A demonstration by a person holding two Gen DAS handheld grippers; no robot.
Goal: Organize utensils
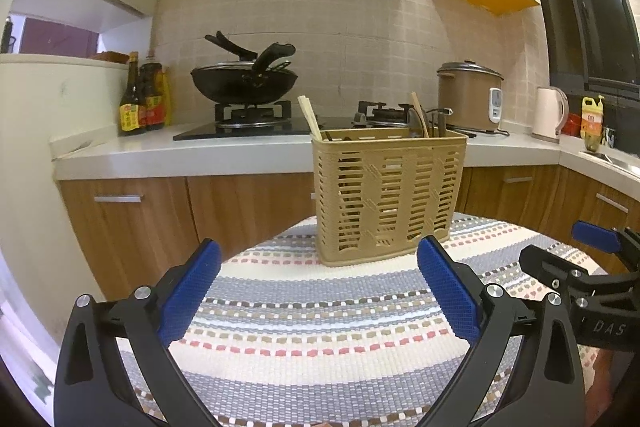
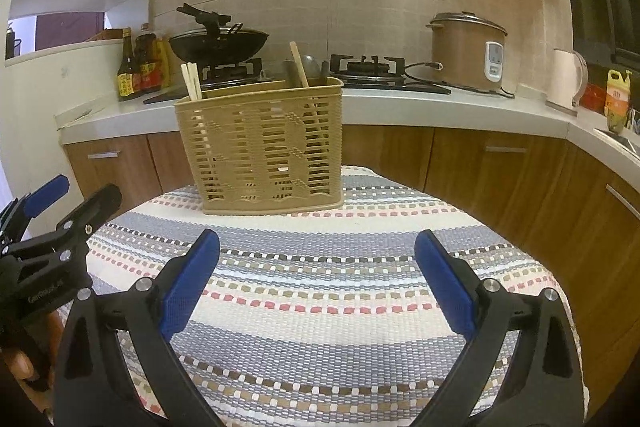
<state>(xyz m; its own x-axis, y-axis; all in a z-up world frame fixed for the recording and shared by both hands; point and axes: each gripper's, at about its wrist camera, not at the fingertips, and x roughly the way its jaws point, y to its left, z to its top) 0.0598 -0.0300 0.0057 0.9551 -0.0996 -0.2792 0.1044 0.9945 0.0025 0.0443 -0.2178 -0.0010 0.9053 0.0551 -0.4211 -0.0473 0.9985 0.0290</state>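
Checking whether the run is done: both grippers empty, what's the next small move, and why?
Probably none beyond backing both away. The left gripper and right gripper are open and empty, the striped cloth holds no loose utensil, and the chopsticks already stand in the slotted utensil basket.

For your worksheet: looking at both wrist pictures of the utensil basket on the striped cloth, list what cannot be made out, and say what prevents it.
- Lower ends of the chopsticks and other utensils: hidden by the slatted wall of the basket, both views.
- Which compartment each utensil stands in: dividers not visible from this low angle.
- Dark utensils at the basket's right end: too small to identify, left wrist view.
- Table under the striped cloth: covered.
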